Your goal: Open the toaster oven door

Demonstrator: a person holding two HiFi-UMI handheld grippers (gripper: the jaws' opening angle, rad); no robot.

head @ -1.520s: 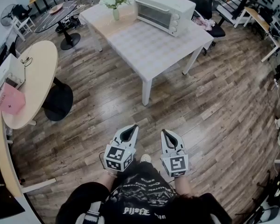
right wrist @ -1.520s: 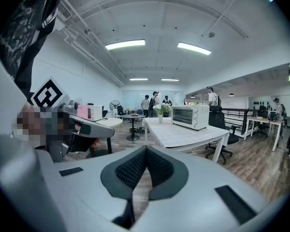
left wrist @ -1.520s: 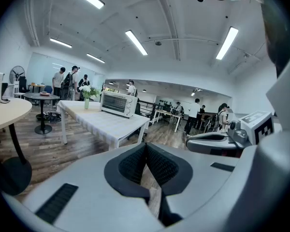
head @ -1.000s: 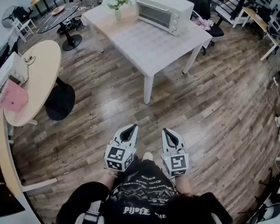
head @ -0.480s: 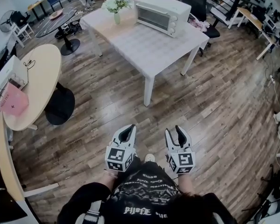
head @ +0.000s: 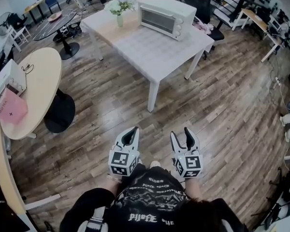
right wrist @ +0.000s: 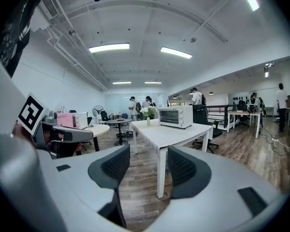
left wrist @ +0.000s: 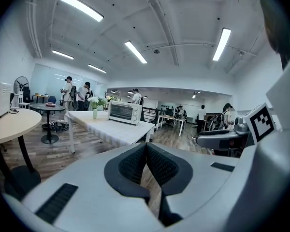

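Far from the toaster oven (head: 173, 5) on the table (head: 147, 47), right tongs (head: 181, 134) were opening empty, left tongs (head: 130, 135) pressed together; a square approach to the door (head: 157, 17) looked wisest.

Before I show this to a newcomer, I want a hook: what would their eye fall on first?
Probably the white toaster oven, door shut, at the far end of the white table beside a vase of flowers. Next, low in the head view, the two grippers over the wooden floor: the left gripper shut, the right gripper with its jaws opening and nothing between them.
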